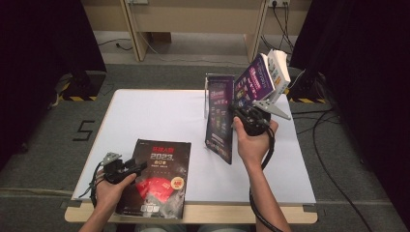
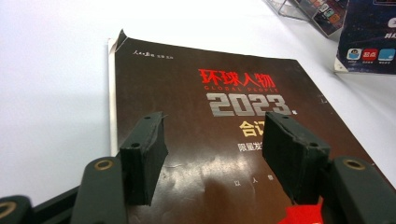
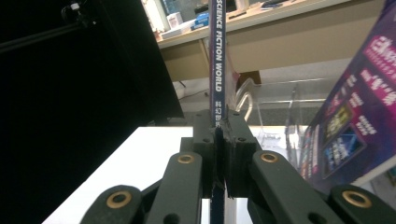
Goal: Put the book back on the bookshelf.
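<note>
The right gripper (image 1: 241, 117) has its jaws clamped on the spine edge of a thin blue magazine (image 1: 220, 123), holding it upright on edge above the middle of the white table (image 1: 154, 116); in the right gripper view the two black pads press flat on either side of the spine (image 3: 218, 60), which reads "SCIENCE FICTION WORLD" and rises straight up from between them. The right hand (image 1: 254, 142) grips the tool from below, its cable trailing down along the forearm. Just beyond the held magazine stands a clear acrylic rack (image 1: 209, 96), and to the right of it a purple magazine (image 1: 254, 82) leans tilted against more booklets and a white box (image 1: 279, 67) at the table's far right edge. The left gripper (image 1: 138, 166) lies low at the near left of the table with its jaws apart, nothing between them; in the left gripper view the two pads (image 2: 142, 156) hover just over the cover of a dark book (image 2: 219, 135), which lies flat near the front edge, its title in red characters above a silver "2023". Whether the pads touch the cover I cannot tell. The left hand (image 1: 113, 186) holds the tool at the book's left edge, well apart from the right.
</note>
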